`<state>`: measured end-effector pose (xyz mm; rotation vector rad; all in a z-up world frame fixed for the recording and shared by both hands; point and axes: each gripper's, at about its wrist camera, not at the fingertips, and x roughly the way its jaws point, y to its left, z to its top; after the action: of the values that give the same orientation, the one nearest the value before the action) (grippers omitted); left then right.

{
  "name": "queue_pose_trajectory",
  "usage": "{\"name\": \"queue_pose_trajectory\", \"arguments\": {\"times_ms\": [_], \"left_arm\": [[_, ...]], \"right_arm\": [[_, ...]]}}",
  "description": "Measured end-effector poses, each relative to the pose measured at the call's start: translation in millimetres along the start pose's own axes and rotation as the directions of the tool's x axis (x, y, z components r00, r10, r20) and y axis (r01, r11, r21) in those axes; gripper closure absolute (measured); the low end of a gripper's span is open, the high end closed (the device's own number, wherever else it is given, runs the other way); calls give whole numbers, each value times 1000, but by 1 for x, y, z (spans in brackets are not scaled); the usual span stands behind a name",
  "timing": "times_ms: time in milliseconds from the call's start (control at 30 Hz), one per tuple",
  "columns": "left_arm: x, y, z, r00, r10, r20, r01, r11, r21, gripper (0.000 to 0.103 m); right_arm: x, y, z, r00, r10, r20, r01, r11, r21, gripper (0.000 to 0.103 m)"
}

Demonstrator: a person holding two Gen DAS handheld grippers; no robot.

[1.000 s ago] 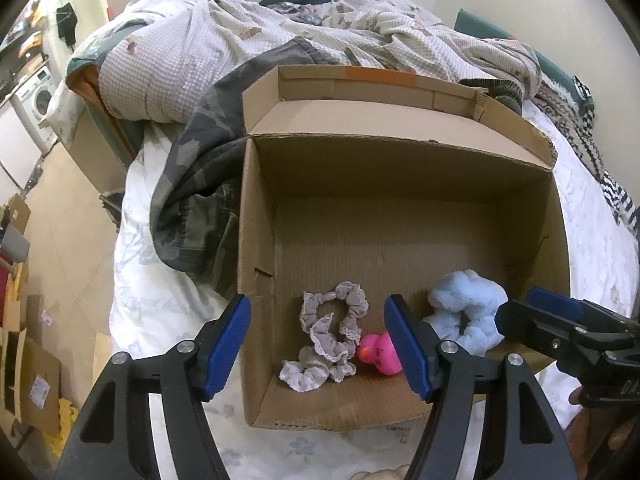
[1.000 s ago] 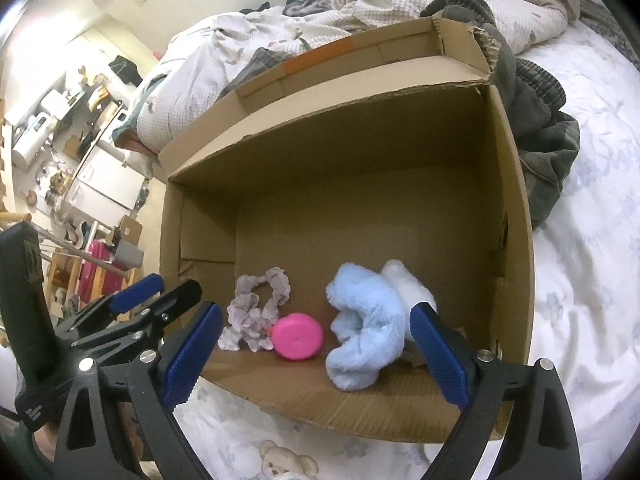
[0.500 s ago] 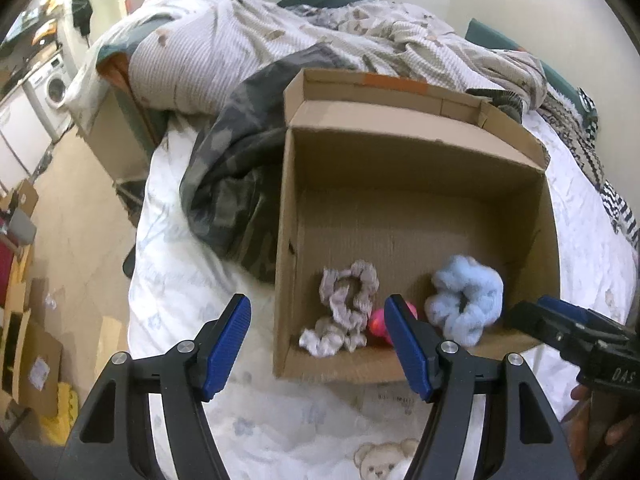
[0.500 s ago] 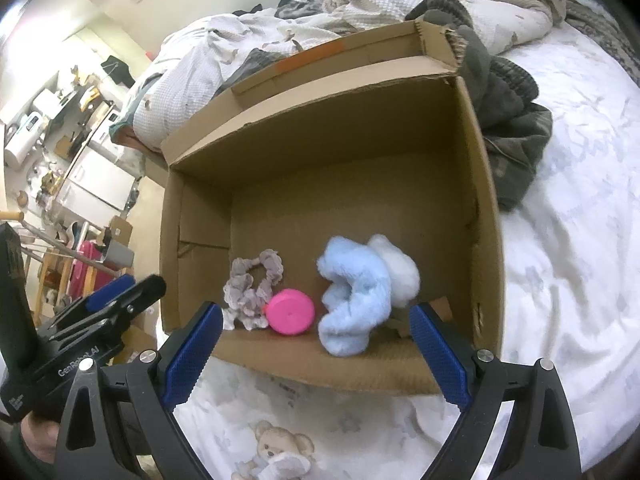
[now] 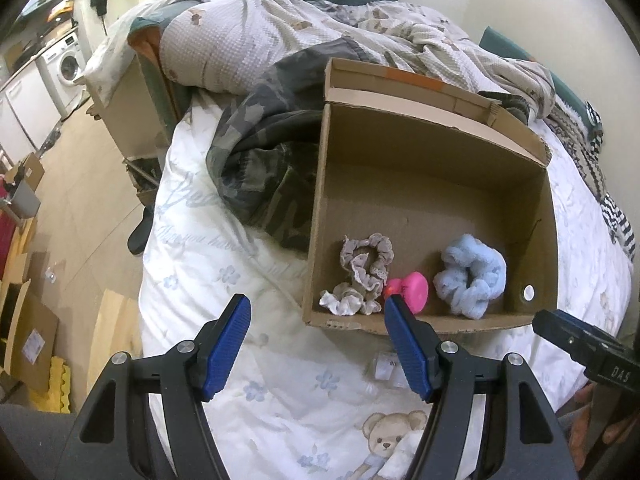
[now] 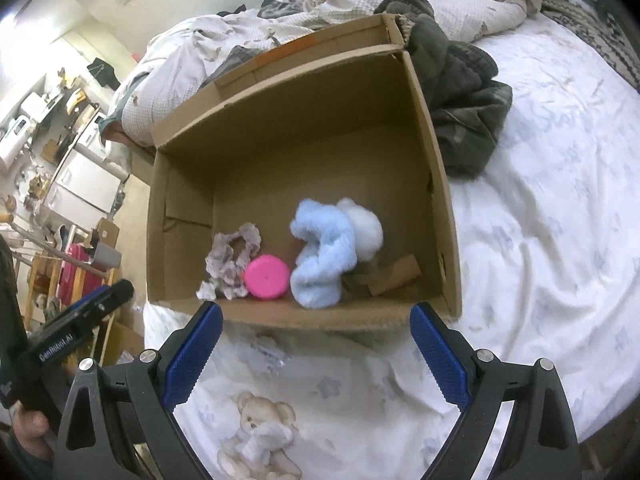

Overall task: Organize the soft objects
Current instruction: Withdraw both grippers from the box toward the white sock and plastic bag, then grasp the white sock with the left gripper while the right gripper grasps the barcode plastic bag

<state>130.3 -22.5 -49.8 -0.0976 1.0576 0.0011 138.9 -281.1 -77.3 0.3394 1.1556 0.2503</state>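
Below both my views, blue-padded jaws gape over white teddy-print bedding (image 5: 280,380).
My left gripper (image 5: 318,346) and right gripper (image 6: 316,360) stand spread, holding nothing. Beyond, mid-frame, the open brown cardboard box (image 5: 544,216) holds a beige frilly scrunchie (image 5: 364,272), a pink round object (image 5: 412,286) and a fluffy light-blue scrunchie (image 5: 472,280) along its near wall.

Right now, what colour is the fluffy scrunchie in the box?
Light blue; the fluffy scrunchie shows best in the left wrist view.

I'm in a lived-in home bedroom: a bed (image 5: 248,272) with teddy-print sheets, a rumpled quilt (image 5: 248,36), and a washing machine (image 5: 66,66) across the floor.
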Motion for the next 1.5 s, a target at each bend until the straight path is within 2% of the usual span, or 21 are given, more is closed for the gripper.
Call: {"name": "queue_pose_trajectory", "arguments": {"times_ms": [200, 400, 533, 767, 867, 1033, 1133, 1267, 1300, 1367, 1400, 1467, 1500], "left_arm": [[-1, 0, -15, 1000, -3, -25, 3, 1000, 0, 37], [1, -12, -31, 998, -11, -55, 13, 999, 36, 37], [7, -26, -45, 995, -31, -94, 38, 997, 74, 37], [28, -42, -67, 980, -45, -192, 68, 991, 116, 37], [45, -53, -83, 966, -37, -255, 76, 987, 143, 37], [62, -85, -108, 928, -97, -360, 184, 959, 216, 37], [71, -98, -123, 902, -102, -420, 221, 943, 247, 37], [80, -106, -134, 884, -100, -457, 243, 933, 267, 37], [80, -107, -135, 885, -99, -456, 244, 930, 273, 39], [79, -109, -136, 880, -120, -459, 268, 924, 272, 52], [79, -109, -137, 865, -150, -478, 300, 920, 254, 66], [79, -113, -141, 839, -186, -512, 342, 911, 230, 79], [80, -115, -145, 829, -177, -531, 347, 907, 240, 79]], "right_arm": [[-5, -6, -15, 1000, -13, -14, 13, 1000, 9, 2], [-6, -11, -32, 999, 8, -47, -6, 999, 54, 2], [-4, -8, -38, 998, 15, -62, -11, 997, 71, 2], [4, -10, -41, 995, -32, -93, 40, 996, 84, 2], [6, -17, -39, 994, -46, -98, 57, 992, 113, 2], [9, -19, -37, 993, -56, -103, 68, 991, 115, 2], [10, -17, -37, 992, -69, -106, 80, 992, 96, 2], [13, -17, -37, 991, -71, -114, 82, 992, 91, 2], [14, -17, -37, 991, -72, -117, 83, 992, 91, 2], [16, -17, -37, 990, -71, -122, 82, 992, 92, 2], [17, -17, -37, 990, -71, -123, 82, 992, 90, 2], [18, -16, -36, 989, -72, -126, 83, 993, 85, 2], [19, -15, -36, 989, -73, -128, 84, 993, 83, 2]]}}
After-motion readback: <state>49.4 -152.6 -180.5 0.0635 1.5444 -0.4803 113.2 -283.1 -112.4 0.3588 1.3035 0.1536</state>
